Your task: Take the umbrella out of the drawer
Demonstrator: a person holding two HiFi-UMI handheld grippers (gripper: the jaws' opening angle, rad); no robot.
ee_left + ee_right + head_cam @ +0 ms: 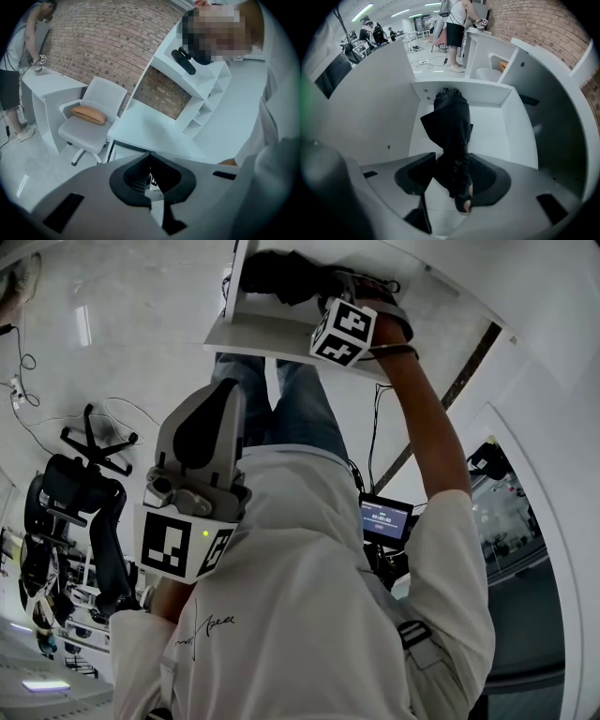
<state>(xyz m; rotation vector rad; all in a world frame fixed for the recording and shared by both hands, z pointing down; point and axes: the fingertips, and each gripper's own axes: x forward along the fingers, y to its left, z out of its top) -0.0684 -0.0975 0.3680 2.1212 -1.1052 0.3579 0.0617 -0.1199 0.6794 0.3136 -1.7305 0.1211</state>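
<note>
nearest in, the left gripper [200, 442] is hanging at 8 o'clock in the head view, tucked against the person's white shirt [309, 615]. its fingers [126, 180] are pressing tip to tip, clenched on nothing; it looks parked out of the way so the other hand is getting the room. up at 12 o'clock the right gripper [452, 159] is pointing steeply down into the open white drawer [506, 136], arm stretched long to get there. its fingers [412, 176] are standing wide, released, one on each side of the black folded umbrella [452, 122], and i'm not seeing either pad squeezing it yet. the umbrella is lying on the drawer floor, running from 6 o'clock towards 12 in the right gripper view, far end against the drawer's far wall, near end sitting right in the gap. that wide straddle is making sense: the fabric is looking soft and bunchy, so the bite wants the whole bundle. next job, i reckon, is closing and lifting. further off, at 9 o'clock in the left gripper view, a grey chair [82, 133] is carrying an orange cushion [88, 114] before a brick wall [108, 37].
</note>
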